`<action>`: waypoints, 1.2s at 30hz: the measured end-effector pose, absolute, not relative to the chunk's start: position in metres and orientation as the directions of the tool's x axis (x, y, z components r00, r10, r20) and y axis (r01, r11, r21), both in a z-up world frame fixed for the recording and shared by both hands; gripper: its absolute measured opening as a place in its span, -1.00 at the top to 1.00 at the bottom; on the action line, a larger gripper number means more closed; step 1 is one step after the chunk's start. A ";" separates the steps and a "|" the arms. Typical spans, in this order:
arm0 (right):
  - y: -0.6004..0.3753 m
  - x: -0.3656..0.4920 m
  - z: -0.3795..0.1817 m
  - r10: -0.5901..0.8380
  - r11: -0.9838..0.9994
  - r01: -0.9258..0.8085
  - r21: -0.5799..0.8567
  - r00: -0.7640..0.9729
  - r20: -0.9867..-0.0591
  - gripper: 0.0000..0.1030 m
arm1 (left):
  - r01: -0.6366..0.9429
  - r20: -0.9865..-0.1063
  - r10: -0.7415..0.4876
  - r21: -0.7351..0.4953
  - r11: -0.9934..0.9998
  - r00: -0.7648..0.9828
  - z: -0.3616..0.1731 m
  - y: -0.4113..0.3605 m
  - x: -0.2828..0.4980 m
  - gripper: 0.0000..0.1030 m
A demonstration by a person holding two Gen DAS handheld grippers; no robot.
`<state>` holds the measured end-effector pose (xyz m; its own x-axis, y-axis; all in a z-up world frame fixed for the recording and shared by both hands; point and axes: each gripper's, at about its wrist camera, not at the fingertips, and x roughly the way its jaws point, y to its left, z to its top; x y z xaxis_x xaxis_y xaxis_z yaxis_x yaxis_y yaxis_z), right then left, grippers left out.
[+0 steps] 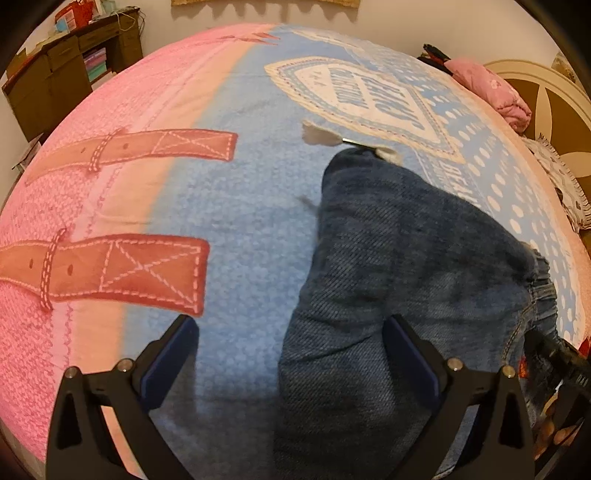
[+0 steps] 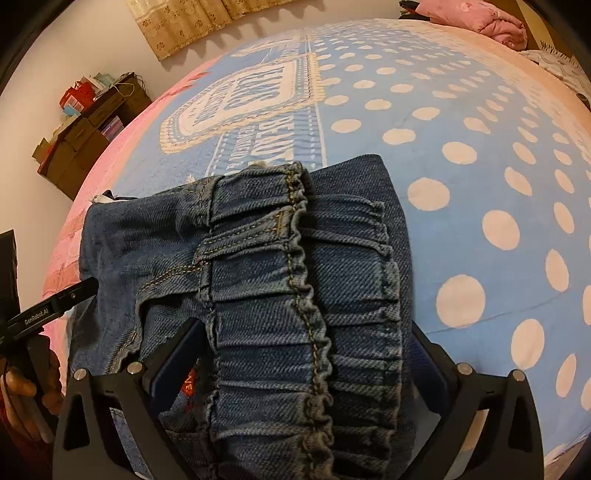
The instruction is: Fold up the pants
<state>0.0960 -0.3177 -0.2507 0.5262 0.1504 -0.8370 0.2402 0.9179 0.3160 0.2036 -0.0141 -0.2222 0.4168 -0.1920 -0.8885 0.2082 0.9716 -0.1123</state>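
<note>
Over the jeans [image 2: 295, 277], right tongs [image 2: 295, 354] tilt down, spread.

A wide bed under a pink-and-blue printed fleece blanket [image 1: 229, 221] fills the white-walled room, with a dark brown wooden desk [image 1: 55, 74] (cluttered on top) and beige patterned curtain [image 2: 192, 22] beyond.

I count one pair of jeans [image 2: 280, 280] on one bed [image 2: 461, 192], one pink bundle [image 2: 480, 18] at its far end, and two tools: my left tool [image 1: 291, 354] and right tool [image 2: 306, 354].
</note>
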 end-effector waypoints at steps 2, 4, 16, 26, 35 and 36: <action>-0.328 0.092 -0.245 0.156 0.892 0.270 0.362 0.568 -0.808 -0.98 | 0.208 -0.884 -0.195 -0.114 0.971 0.426 -0.219 -0.013 0.204 -1.00; -0.343 0.087 -0.240 0.136 0.863 0.318 0.393 0.604 -0.785 -0.98 | 0.206 -0.876 -0.211 -0.131 0.970 0.434 -0.216 -0.013 0.206 -1.00; -0.312 0.101 -0.249 0.234 0.908 0.169 0.384 0.556 -0.797 -0.98 | 0.307 -0.824 -0.496 -0.415 0.857 0.272 -0.228 -0.030 0.208 -1.00; -0.330 0.099 -0.258 0.309 0.839 0.199 0.507 0.592 -0.744 -0.98 | 0.332 -0.832 -0.467 -0.368 0.868 0.299 -0.228 -0.039 0.203 -1.00; -0.334 0.094 -0.263 0.309 0.820 0.221 0.528 0.605 -0.734 -0.98 | 0.131 -0.793 -0.507 -0.494 0.859 0.338 -0.230 0.015 0.220 -1.00; -0.336 0.093 -0.264 0.312 0.812 0.226 0.538 0.611 -0.727 -0.98 | 0.152 -0.811 -0.480 -0.456 0.877 0.334 -0.231 0.009 0.221 -1.00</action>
<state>0.0929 -0.3357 -0.2637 0.6110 0.3124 -0.7274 0.2258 0.8119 0.5384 0.2206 0.0092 -0.2306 0.3337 -0.4802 -0.8112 0.1524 0.8767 -0.4563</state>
